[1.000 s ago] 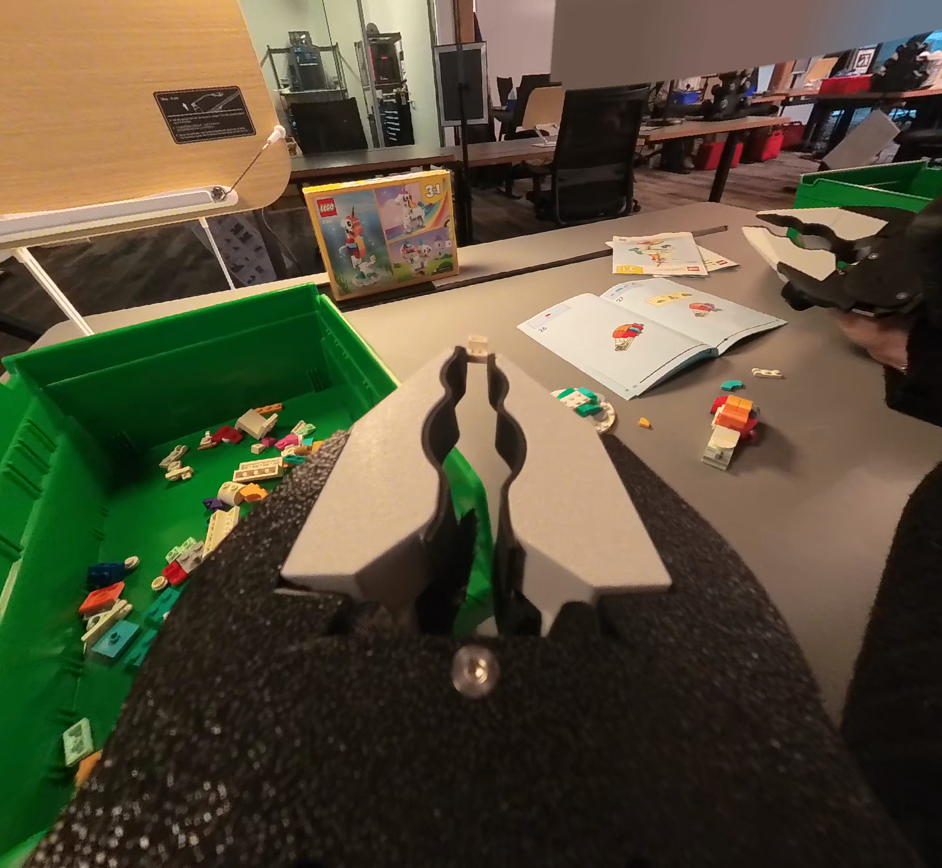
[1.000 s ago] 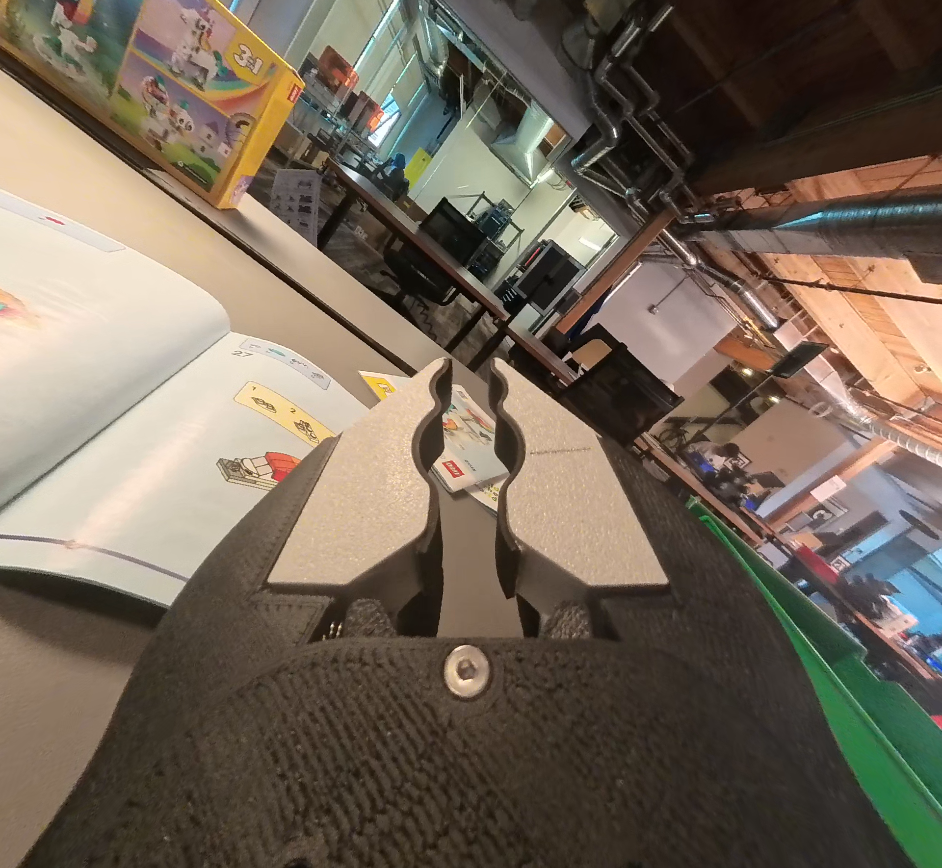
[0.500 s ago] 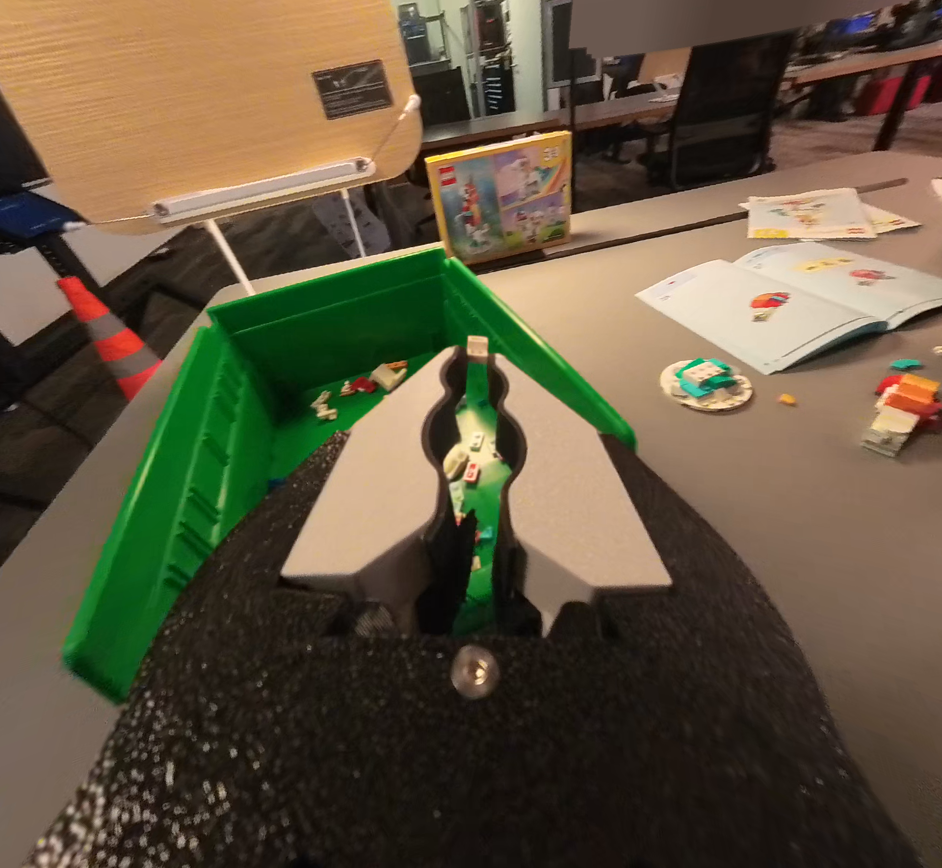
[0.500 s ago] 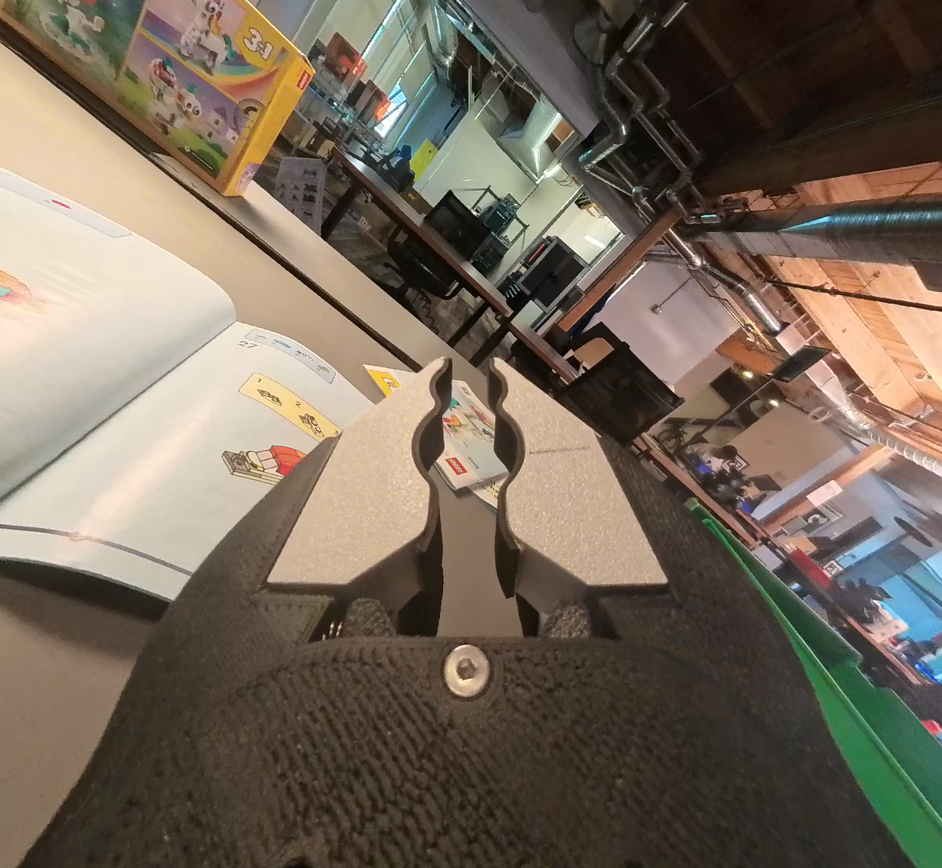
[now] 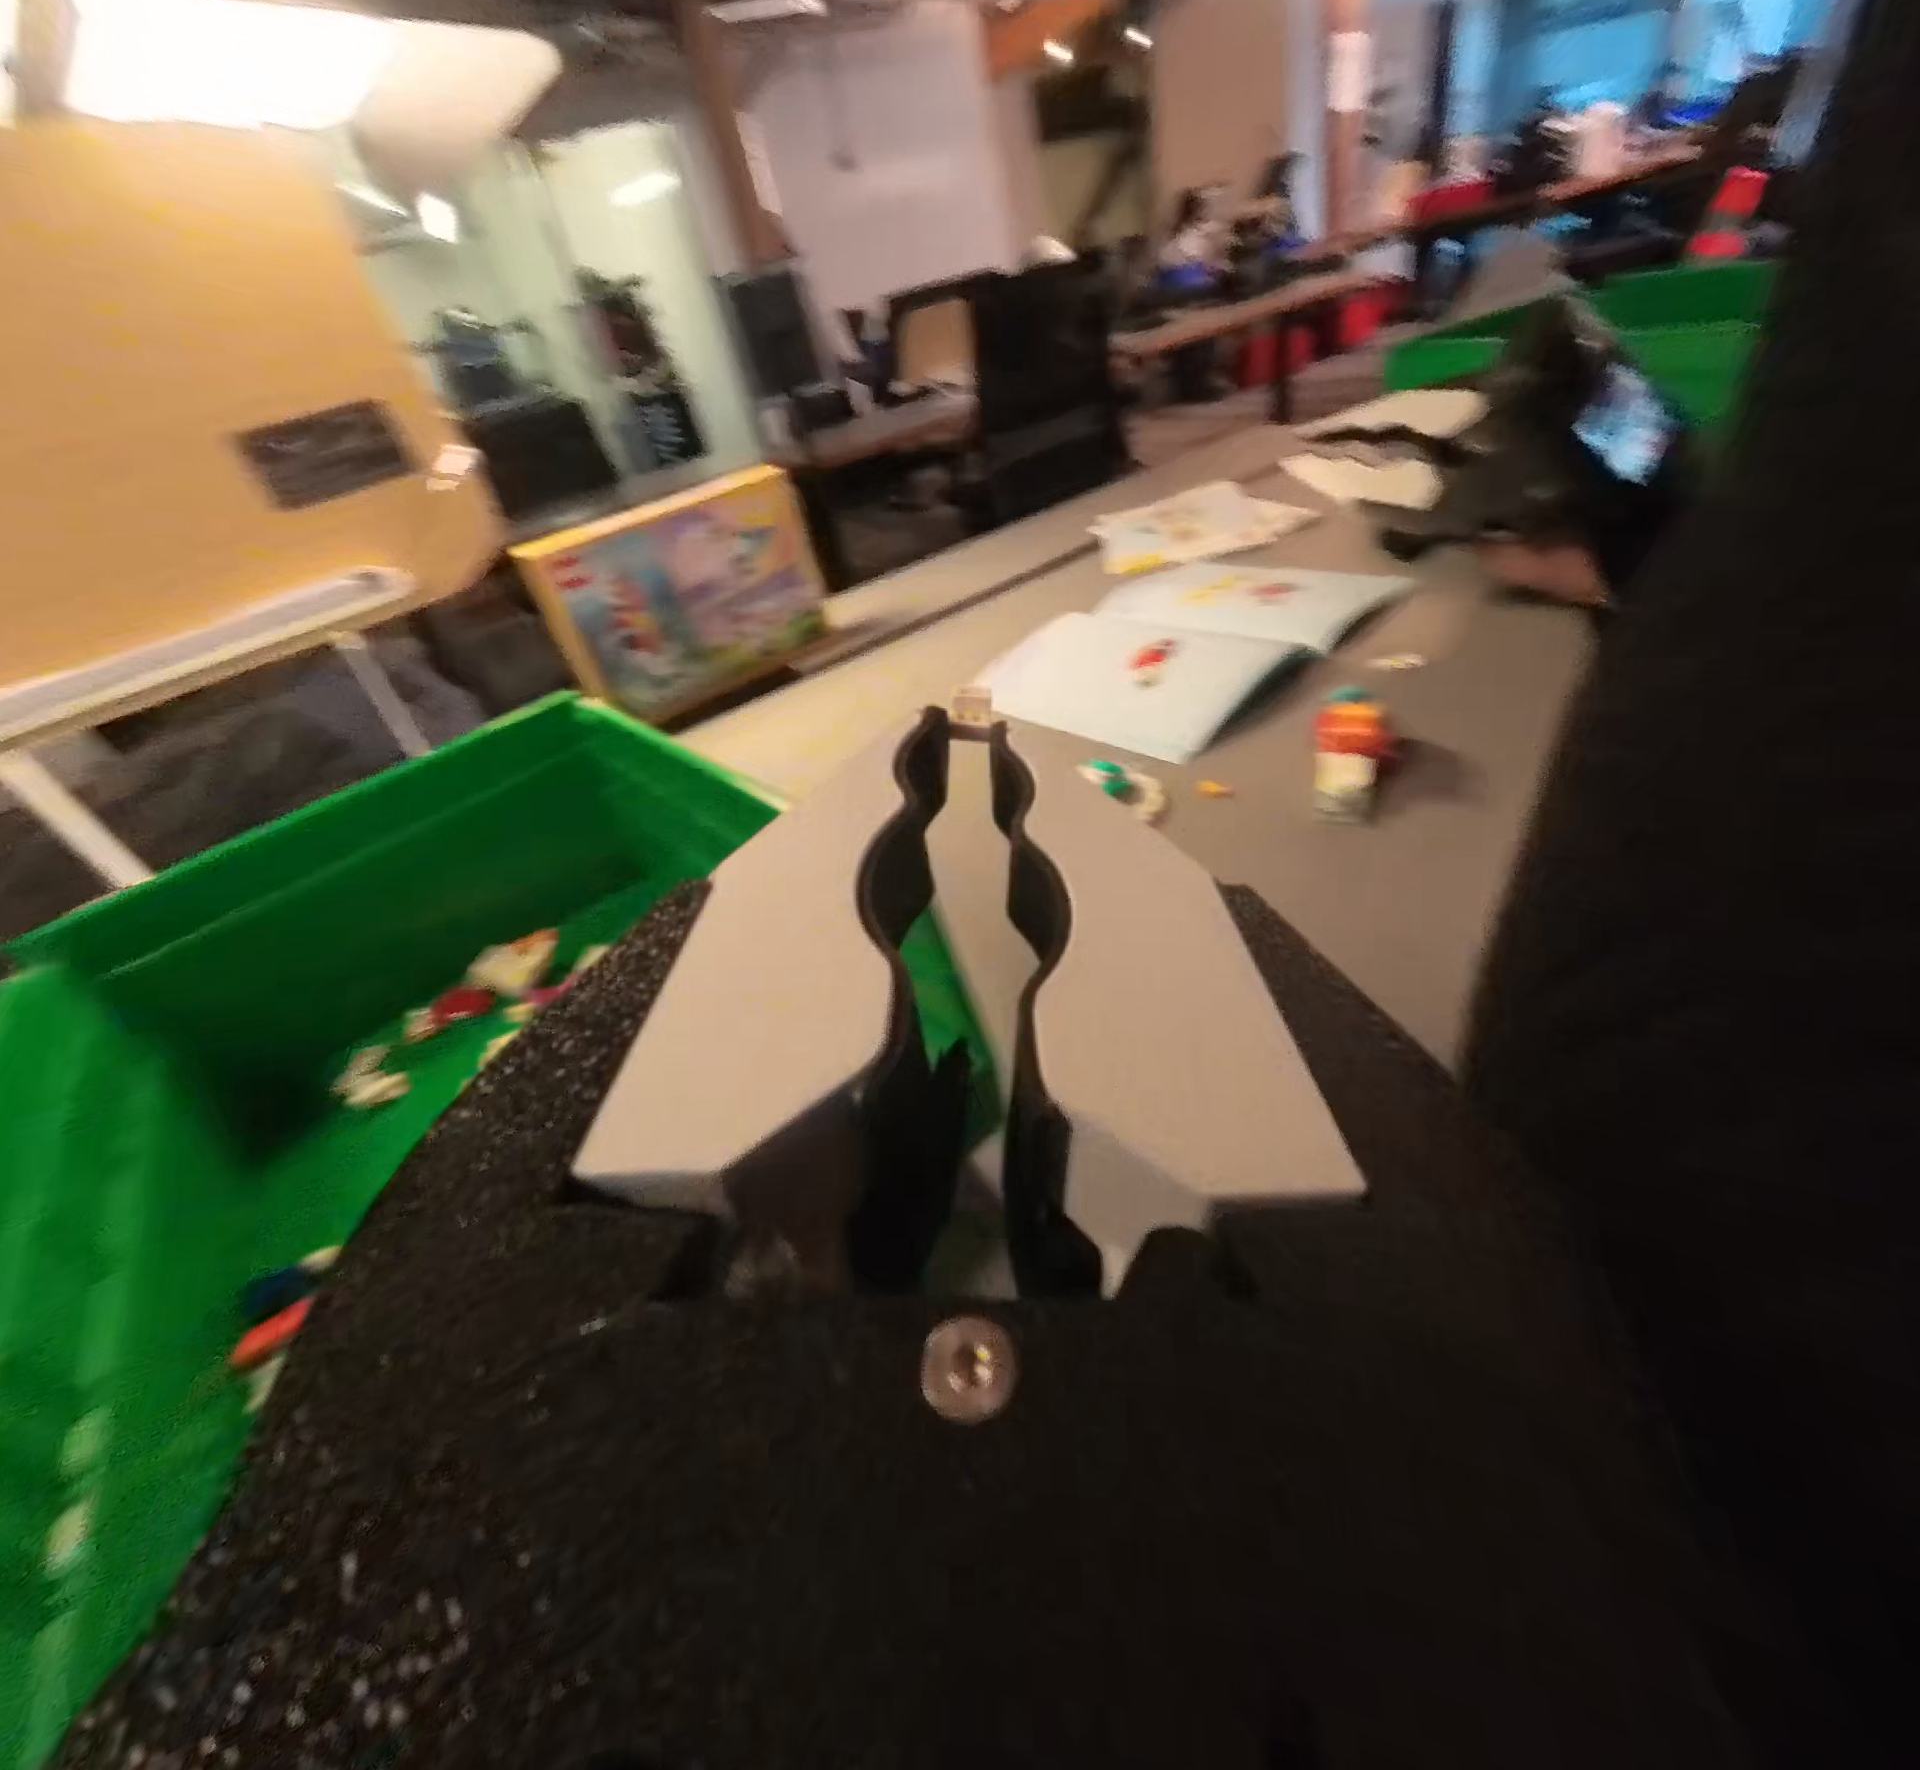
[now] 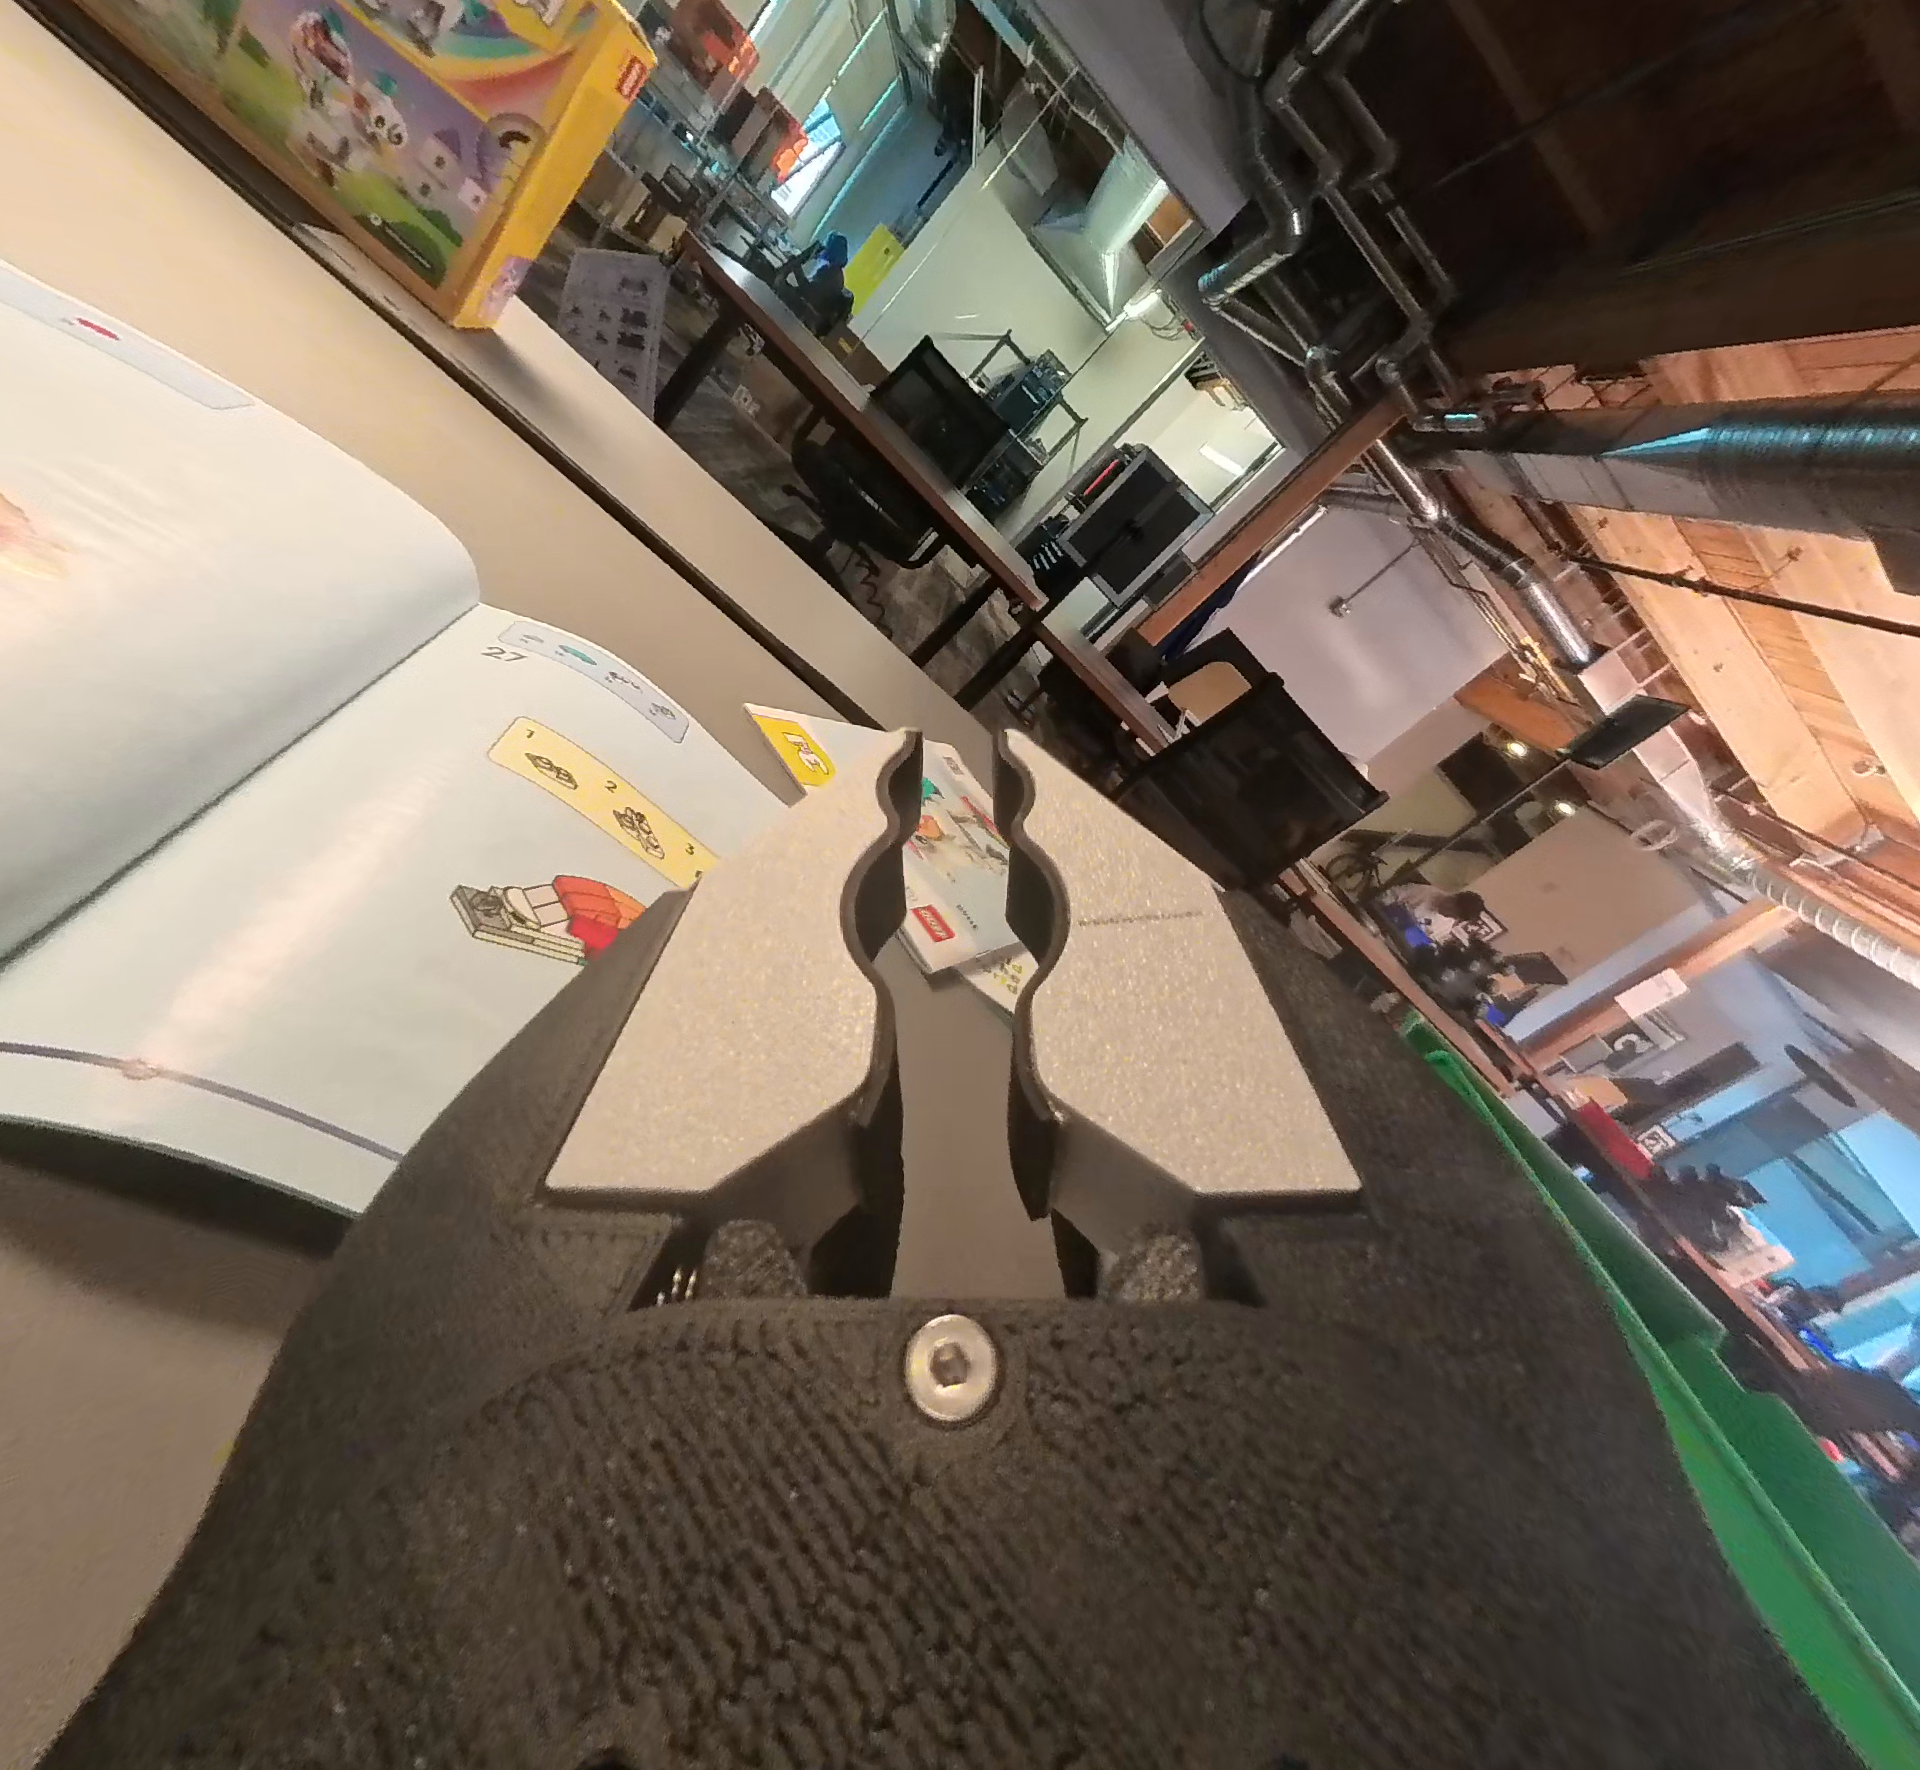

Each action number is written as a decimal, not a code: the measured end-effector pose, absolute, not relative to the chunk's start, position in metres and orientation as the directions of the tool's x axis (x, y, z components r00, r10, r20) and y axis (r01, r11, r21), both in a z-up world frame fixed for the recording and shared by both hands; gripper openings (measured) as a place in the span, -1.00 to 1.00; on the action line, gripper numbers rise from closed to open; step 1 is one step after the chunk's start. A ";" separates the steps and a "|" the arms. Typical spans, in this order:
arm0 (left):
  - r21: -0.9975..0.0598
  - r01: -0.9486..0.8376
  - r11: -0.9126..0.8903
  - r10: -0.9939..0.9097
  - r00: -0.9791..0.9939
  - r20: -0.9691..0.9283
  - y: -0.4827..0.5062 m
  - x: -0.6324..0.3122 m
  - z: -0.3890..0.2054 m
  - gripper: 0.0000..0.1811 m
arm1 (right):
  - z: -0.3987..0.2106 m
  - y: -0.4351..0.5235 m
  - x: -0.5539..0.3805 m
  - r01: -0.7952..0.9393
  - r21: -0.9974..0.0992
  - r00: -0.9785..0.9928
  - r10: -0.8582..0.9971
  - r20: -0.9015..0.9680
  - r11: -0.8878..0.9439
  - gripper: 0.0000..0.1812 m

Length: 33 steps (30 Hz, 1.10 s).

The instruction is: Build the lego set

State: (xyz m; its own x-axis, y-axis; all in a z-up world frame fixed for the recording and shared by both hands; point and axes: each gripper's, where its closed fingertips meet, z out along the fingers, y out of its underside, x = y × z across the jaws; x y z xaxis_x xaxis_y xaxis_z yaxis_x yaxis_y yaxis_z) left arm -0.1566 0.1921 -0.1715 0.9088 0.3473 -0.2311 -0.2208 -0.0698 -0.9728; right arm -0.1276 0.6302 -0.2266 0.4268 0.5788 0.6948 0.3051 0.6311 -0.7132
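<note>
— Lying where on the desk (image 5: 1475, 889)?
— Sitting by its left edge: green bin (image 5: 343, 889), loose bricks (image 5: 457, 1014) scattered inside. Standing at the far edge: yellow set box (image 5: 675, 593). Lying open mid-desk: instruction booklet (image 5: 1174, 655), half-built model (image 5: 1345, 749) resting just in front of it
— Left gripper (image 5: 969, 729)?
— Pinching a small pale brick (image 5: 972, 708) at the fingertips, hovering over the bin's right wall
— Right gripper (image 6: 957, 745)?
— Fingers slightly parted, gripping nothing, pointing over the booklet (image 6: 260, 785)

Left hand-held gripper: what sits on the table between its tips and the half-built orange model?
In the left wrist view, between the left hand-held gripper and the orange model lie a round white-and-teal assembly and a tiny orange piece; otherwise bare table.
</note>
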 end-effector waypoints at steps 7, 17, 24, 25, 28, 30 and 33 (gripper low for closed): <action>-0.981 0.031 -0.194 0.111 0.994 0.010 0.235 -0.116 -0.222 -0.94 | -0.230 0.628 -0.130 0.314 -0.700 0.405 0.577 0.710 0.641 -0.88; -0.870 0.093 -0.485 0.237 0.971 -0.028 0.241 -0.133 -0.284 -0.94 | -0.232 0.626 -0.132 0.317 -0.697 0.390 0.582 0.714 0.643 -0.87; -0.839 0.120 -0.531 0.262 0.965 -0.028 0.239 -0.140 -0.297 -0.93 | -0.231 0.627 -0.132 0.315 -0.702 0.395 0.584 0.709 0.639 -0.87; -0.835 0.116 -0.538 0.261 0.965 -0.034 0.239 -0.140 -0.298 -0.93 | -0.231 0.627 -0.132 0.315 -0.701 0.395 0.584 0.710 0.640 -0.88; -0.829 0.119 -0.547 0.257 0.966 -0.031 0.239 -0.139 -0.301 -0.94 | -0.231 0.627 -0.132 0.314 -0.702 0.395 0.584 0.709 0.639 -0.88; -0.823 0.122 -0.554 0.259 0.965 -0.031 0.239 -0.140 -0.303 -0.93 | -0.231 0.627 -0.132 0.313 -0.703 0.396 0.585 0.708 0.638 -0.88; -0.816 0.123 -0.565 0.260 0.965 -0.035 0.238 -0.141 -0.306 -0.93 | -0.231 0.627 -0.132 0.313 -0.703 0.395 0.586 0.708 0.639 -0.88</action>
State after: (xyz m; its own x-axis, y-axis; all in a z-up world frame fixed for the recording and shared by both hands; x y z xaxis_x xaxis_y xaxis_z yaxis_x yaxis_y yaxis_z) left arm -0.1409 0.2380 -0.3059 0.9649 0.2602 -0.0347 0.1230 -0.5649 -0.8160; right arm -0.1320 0.6268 -0.2311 0.3952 0.5857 0.7077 0.3127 0.6386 -0.7032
